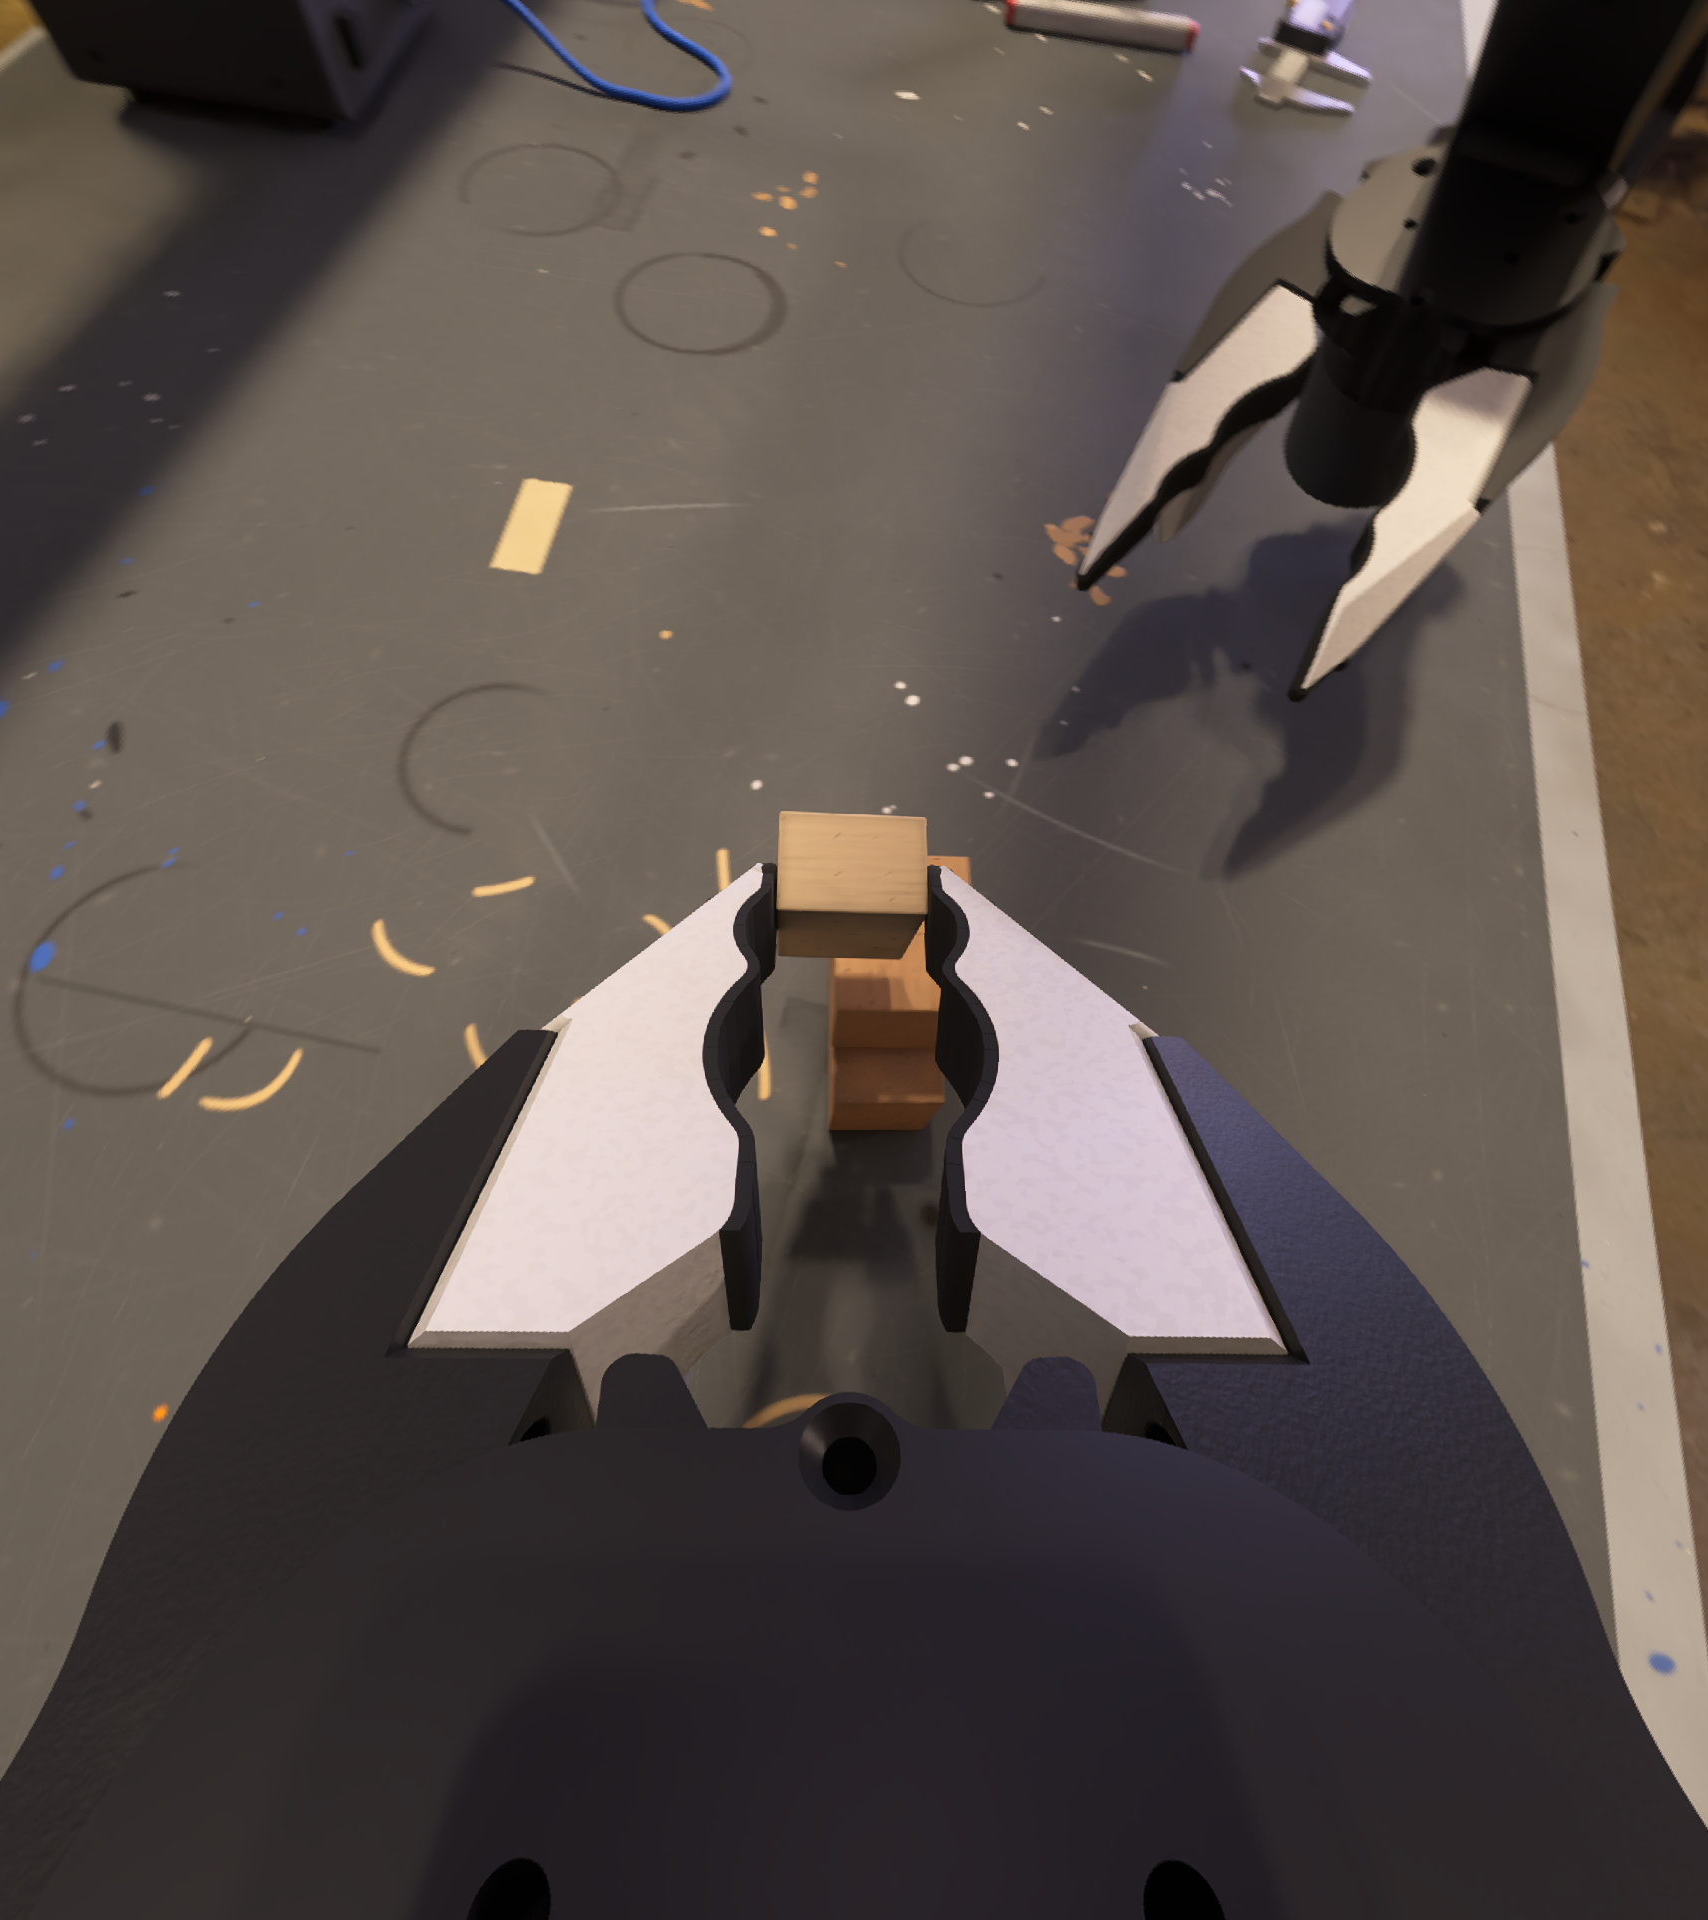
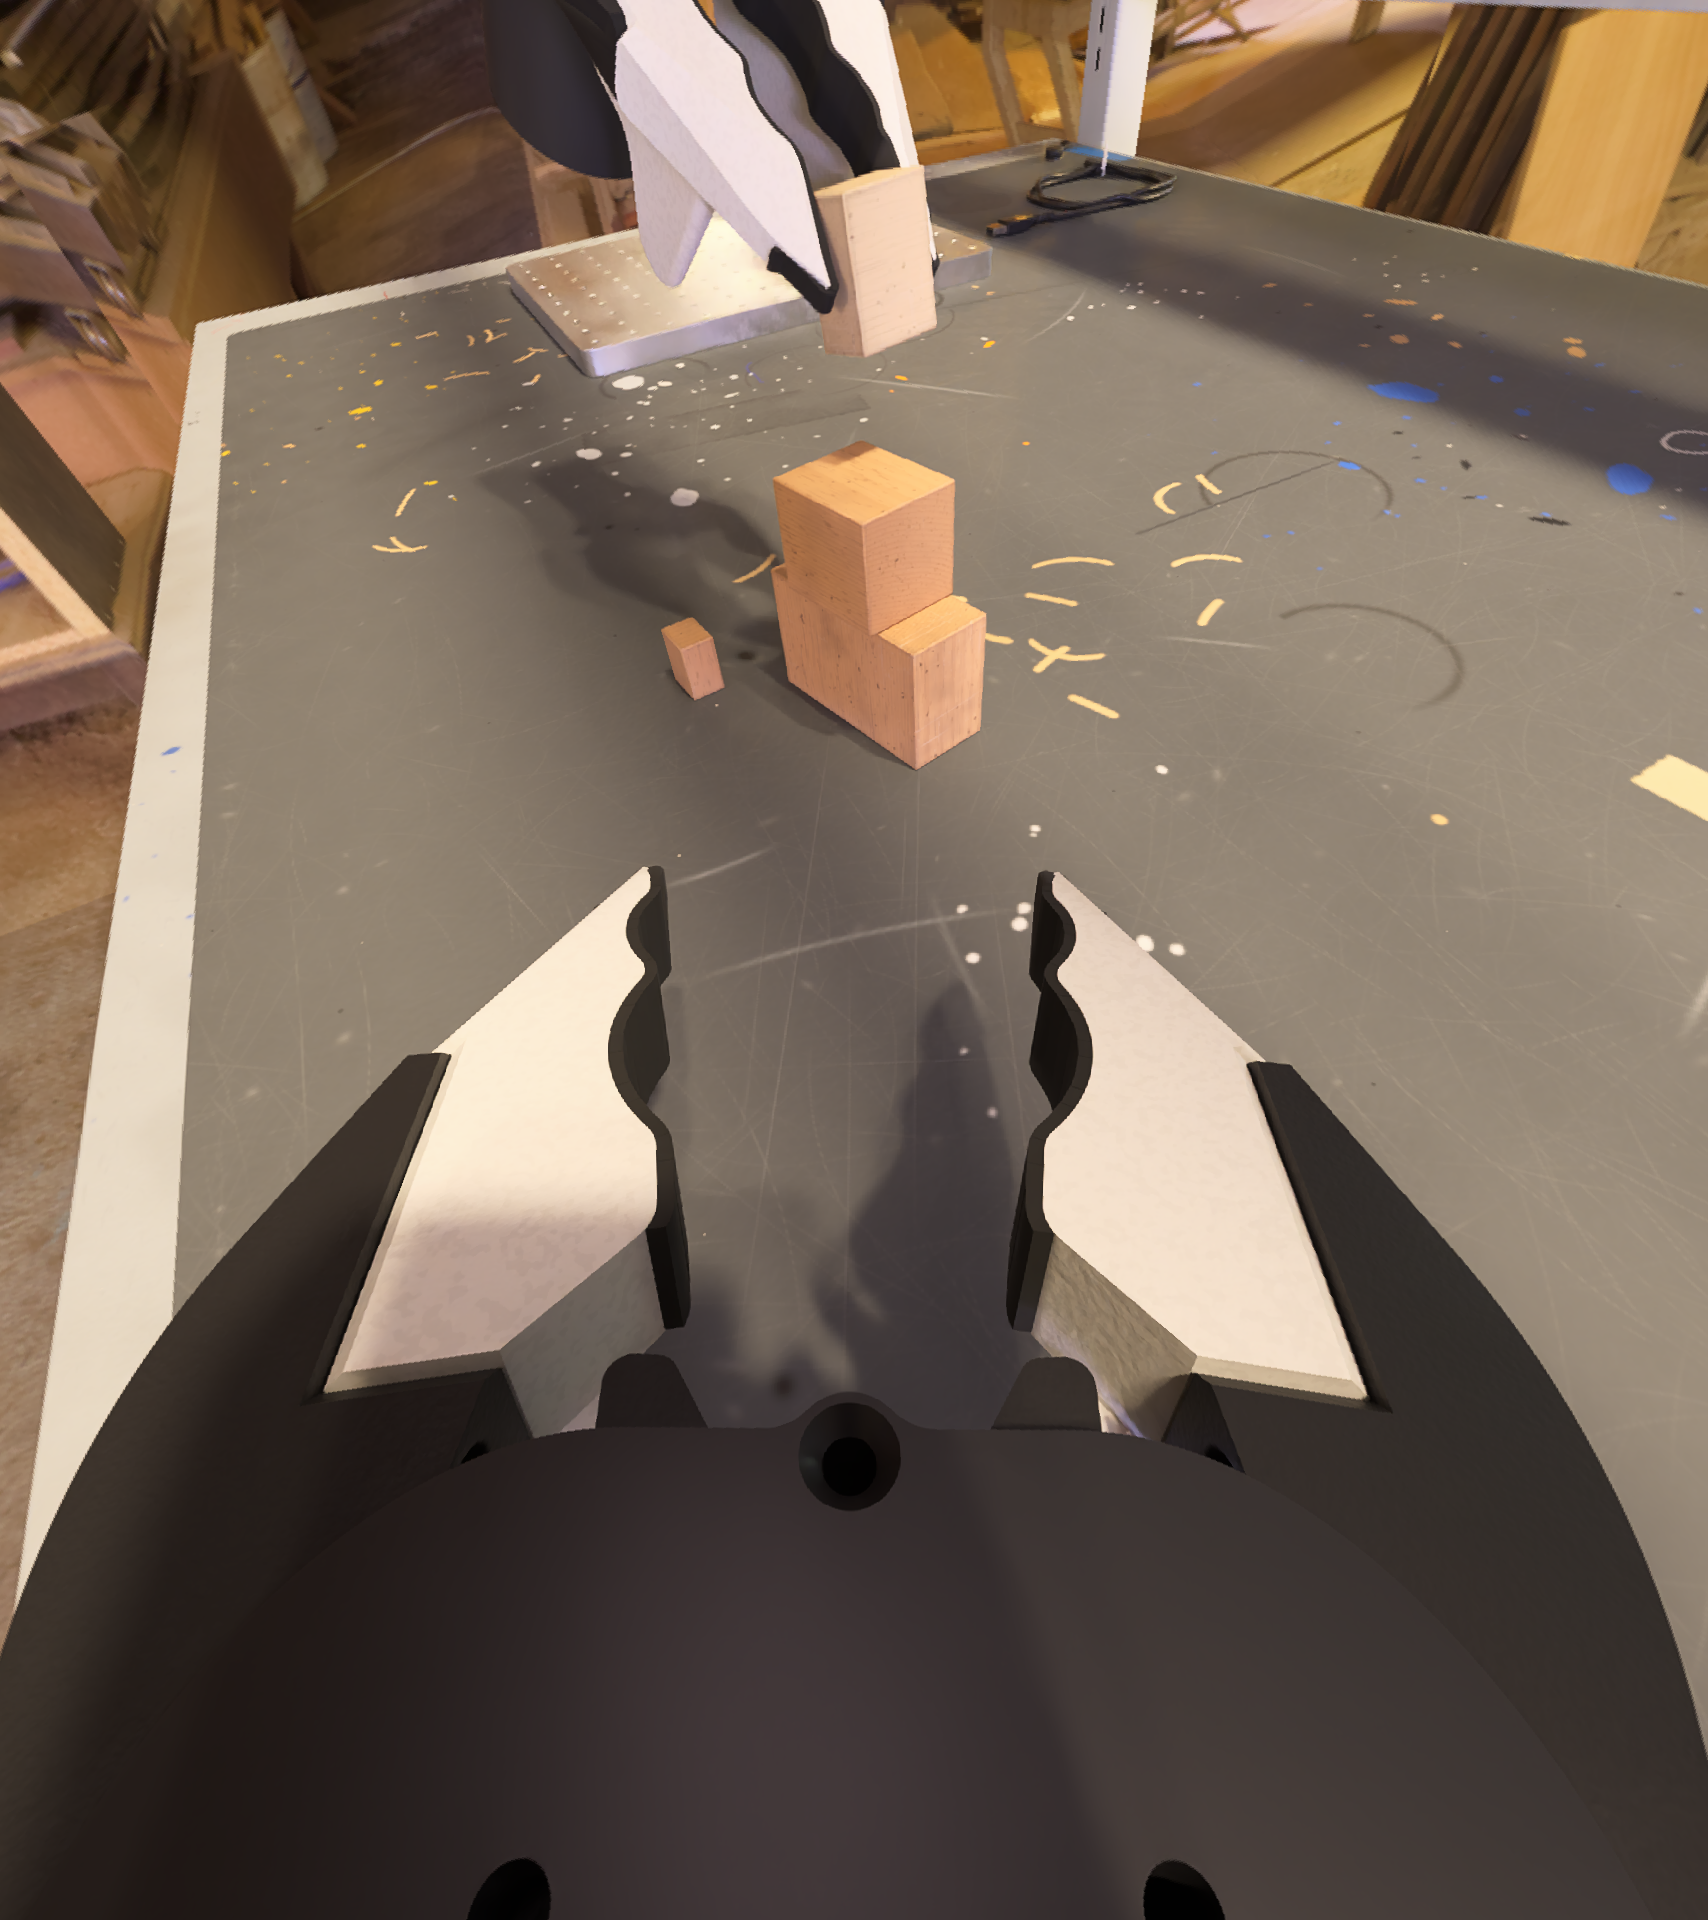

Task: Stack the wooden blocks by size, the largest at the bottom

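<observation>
My left gripper (image 1: 848, 883) is shut on a pale wooden block (image 1: 850, 883) and holds it in the air above a stack. It also shows in the right wrist view (image 2: 871, 260), high and behind the stack. The stack is two orange-brown blocks: the largest block (image 2: 891, 670) on the table and a medium block (image 2: 865, 530) on it, offset toward the back left. In the left wrist view the stack (image 1: 886, 1049) shows between my fingers, below the held block. A tiny block (image 2: 692, 657) stands on the table left of the stack. My right gripper (image 2: 848, 883) is open and empty, short of the stack.
A perforated metal plate (image 2: 621, 312) lies at the far edge of the dark table (image 2: 517, 810). A black cable (image 2: 1099, 192) lies at the far right corner. In the left wrist view a blue cable (image 1: 663, 73), a black box (image 1: 237, 52) and the right gripper (image 1: 1193, 634) show.
</observation>
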